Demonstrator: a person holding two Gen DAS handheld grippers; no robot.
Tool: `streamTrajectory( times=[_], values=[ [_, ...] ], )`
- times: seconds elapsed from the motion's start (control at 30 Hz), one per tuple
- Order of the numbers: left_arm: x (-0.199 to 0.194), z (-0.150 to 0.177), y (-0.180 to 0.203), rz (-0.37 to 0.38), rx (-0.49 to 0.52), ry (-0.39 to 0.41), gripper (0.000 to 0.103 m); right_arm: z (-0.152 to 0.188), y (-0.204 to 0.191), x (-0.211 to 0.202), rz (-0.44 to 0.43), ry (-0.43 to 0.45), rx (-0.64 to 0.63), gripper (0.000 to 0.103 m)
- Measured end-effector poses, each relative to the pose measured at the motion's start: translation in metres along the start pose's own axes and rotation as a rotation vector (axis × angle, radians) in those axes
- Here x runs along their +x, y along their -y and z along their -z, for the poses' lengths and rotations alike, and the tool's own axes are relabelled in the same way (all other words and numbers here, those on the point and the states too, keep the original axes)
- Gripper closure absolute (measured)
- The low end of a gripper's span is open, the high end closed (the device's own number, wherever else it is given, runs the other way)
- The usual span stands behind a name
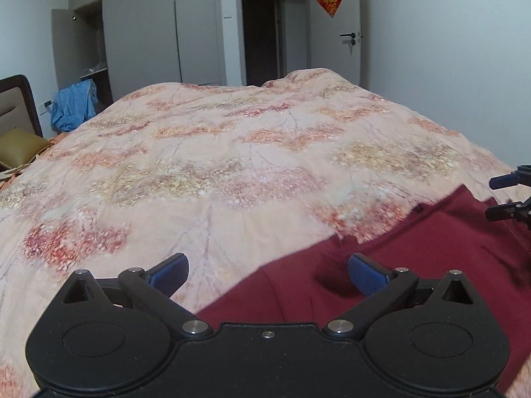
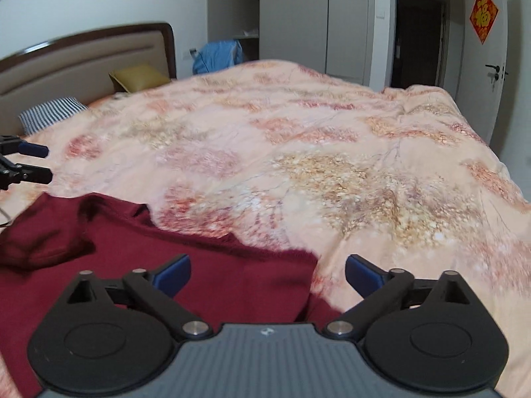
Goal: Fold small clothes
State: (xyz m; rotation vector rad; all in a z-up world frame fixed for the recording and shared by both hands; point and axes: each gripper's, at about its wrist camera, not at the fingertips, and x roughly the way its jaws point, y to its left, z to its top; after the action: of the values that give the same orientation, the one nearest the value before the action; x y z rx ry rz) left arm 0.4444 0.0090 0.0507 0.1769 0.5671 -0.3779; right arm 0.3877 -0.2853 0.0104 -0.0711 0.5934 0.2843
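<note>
Big bed w/ floral duvet [image 1: 232, 152] fills both views; headboard [image 2: 83, 66] far left, wardrobe [image 1: 142, 33] beyond. Dark red garment [image 2: 205, 265] spread flat on near edge of duvet, one fold humped at far left [image 2: 43, 238]. Left gripper [image 1: 268, 273] over garment's left part, fingers released, wide apart, nothing between. Right gripper [image 2: 268, 273] over right hem, fingers [image 2: 174, 273] likewise released, empty. Next, prob.: pinch matching corners, both sides level, lift evenly, lay over w/o dragging duvet.
</note>
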Motion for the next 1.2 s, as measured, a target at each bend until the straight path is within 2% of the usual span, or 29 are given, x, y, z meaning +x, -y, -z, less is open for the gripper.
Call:
streamTrajectory(
  times=[0.1, 0.23, 0.3, 0.4, 0.47, 0.53, 0.57, 0.6, 0.67, 0.73, 0.8, 0.87, 0.93, 0.97, 1.0, 1.1, 1.2],
  values=[
    [-0.023, 0.022, 0.019, 0.032, 0.076, 0.004, 0.001, 0.017, -0.014, -0.011, -0.014, -0.005, -0.022, 0.004],
    [-0.04, 0.056, 0.045, 0.082, 0.118, -0.02, 0.001, 0.033, -0.028, -0.014, 0.02, -0.002, -0.044, 0.011],
    [-0.045, 0.07, 0.061, 0.081, 0.169, -0.011, 0.001, 0.035, -0.029, -0.014, 0.035, -0.001, -0.037, 0.012],
    [-0.041, 0.082, 0.084, -0.012, 0.288, 0.0, 0.005, 0.037, -0.026, -0.012, 0.05, -0.011, -0.001, 0.017],
    [-0.032, 0.082, 0.093, -0.067, 0.348, -0.014, 0.019, 0.038, -0.024, -0.01, 0.061, -0.019, 0.011, 0.02],
    [-0.025, 0.08, 0.096, -0.108, 0.384, -0.009, 0.024, 0.04, -0.023, -0.009, 0.072, -0.022, 0.012, 0.02],
    [-0.021, 0.078, 0.096, -0.136, 0.391, -0.009, 0.031, 0.04, -0.023, -0.009, 0.076, -0.024, 0.011, 0.021],
    [-0.018, 0.075, 0.094, -0.155, 0.386, -0.007, 0.034, 0.041, -0.023, -0.008, 0.08, -0.025, 0.009, 0.022],
    [-0.014, 0.067, 0.085, -0.169, 0.334, -0.005, 0.043, 0.041, -0.023, -0.006, 0.085, -0.028, 0.009, 0.023],
    [-0.011, 0.061, 0.075, -0.189, 0.252, -0.007, 0.053, 0.042, -0.022, -0.004, 0.086, -0.03, 0.012, 0.029],
    [-0.009, 0.056, 0.062, -0.211, 0.164, -0.011, 0.063, 0.042, -0.02, -0.001, 0.084, -0.032, 0.026, 0.044],
    [-0.007, 0.052, 0.048, -0.226, 0.08, -0.023, 0.079, 0.042, -0.016, 0.0, 0.077, -0.03, 0.052, 0.056],
    [-0.002, 0.05, 0.032, -0.239, -0.024, -0.039, 0.081, 0.041, -0.011, -0.001, 0.086, -0.022, 0.077, 0.068],
    [0.0, 0.05, 0.024, -0.257, -0.074, -0.048, 0.082, 0.041, -0.009, -0.001, 0.101, -0.019, 0.086, 0.079],
    [0.003, 0.05, 0.015, -0.267, -0.123, -0.063, 0.082, 0.042, -0.006, -0.001, 0.116, -0.017, 0.098, 0.083],
    [0.009, 0.054, -0.01, -0.238, -0.265, -0.105, 0.081, 0.045, 0.0, 0.0, 0.128, -0.02, 0.121, 0.083],
    [0.006, 0.057, -0.023, -0.167, -0.307, -0.102, 0.074, 0.049, -0.001, 0.0, 0.145, -0.027, 0.103, 0.08]
  ],
)
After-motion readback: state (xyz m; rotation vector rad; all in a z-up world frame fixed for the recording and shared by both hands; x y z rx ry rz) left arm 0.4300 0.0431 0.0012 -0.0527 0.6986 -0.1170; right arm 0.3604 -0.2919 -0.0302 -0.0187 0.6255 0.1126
